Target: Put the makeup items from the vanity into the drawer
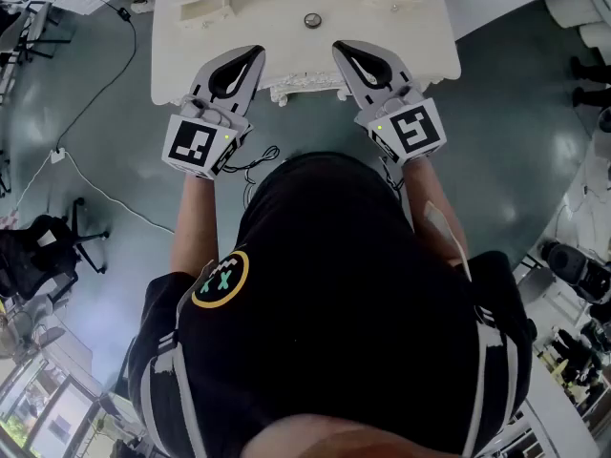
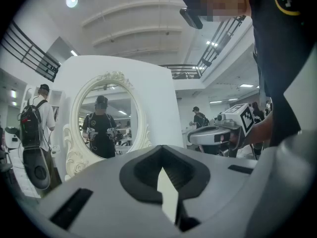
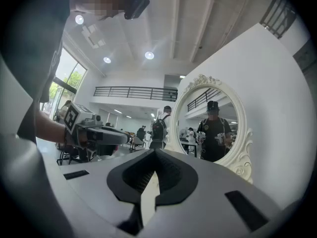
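Observation:
A white vanity (image 1: 401, 36) stands in front of me, with a round knob (image 1: 312, 20) at its middle. Its oval mirror (image 2: 106, 120) with a carved frame faces both gripper views and also shows as the mirror (image 3: 213, 128). My left gripper (image 1: 256, 55) is held level before the vanity's left half, jaws shut with nothing between them. My right gripper (image 1: 341, 48) mirrors it on the right, also shut and empty. Each gripper shows in the other's view: the right gripper (image 2: 223, 133) and the left gripper (image 3: 94, 133). No makeup items are in sight.
Grey floor surrounds the vanity, with cables (image 1: 95, 194) trailing at the left and a black chair (image 1: 38, 251) beyond them. People with backpacks stand in the hall behind, seen in both gripper views.

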### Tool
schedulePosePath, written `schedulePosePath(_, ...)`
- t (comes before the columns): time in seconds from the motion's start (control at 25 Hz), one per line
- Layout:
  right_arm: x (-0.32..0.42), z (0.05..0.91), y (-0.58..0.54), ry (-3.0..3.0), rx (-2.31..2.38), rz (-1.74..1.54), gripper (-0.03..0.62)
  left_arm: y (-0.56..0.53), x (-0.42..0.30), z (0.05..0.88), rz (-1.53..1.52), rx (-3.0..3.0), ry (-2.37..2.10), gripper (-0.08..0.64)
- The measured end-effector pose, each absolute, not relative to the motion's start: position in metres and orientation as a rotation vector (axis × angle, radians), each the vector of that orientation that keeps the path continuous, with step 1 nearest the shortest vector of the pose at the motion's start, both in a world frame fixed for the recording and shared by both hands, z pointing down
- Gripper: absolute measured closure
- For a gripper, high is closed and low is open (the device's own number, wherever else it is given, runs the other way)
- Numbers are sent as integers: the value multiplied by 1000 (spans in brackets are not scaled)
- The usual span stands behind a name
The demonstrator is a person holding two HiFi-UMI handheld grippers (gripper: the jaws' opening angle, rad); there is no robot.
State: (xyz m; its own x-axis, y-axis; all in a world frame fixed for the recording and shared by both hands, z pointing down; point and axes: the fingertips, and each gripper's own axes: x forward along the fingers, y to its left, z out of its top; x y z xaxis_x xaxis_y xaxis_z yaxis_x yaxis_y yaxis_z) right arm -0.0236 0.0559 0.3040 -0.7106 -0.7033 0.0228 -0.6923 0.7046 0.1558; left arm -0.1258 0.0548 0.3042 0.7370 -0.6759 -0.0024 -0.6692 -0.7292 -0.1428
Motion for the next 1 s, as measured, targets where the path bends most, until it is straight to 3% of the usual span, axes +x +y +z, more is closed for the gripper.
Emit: schedulePosePath(1.0,-21,312,56,-2871,1140,-159,548,54,-120,311,-104,-2805,1095,541)
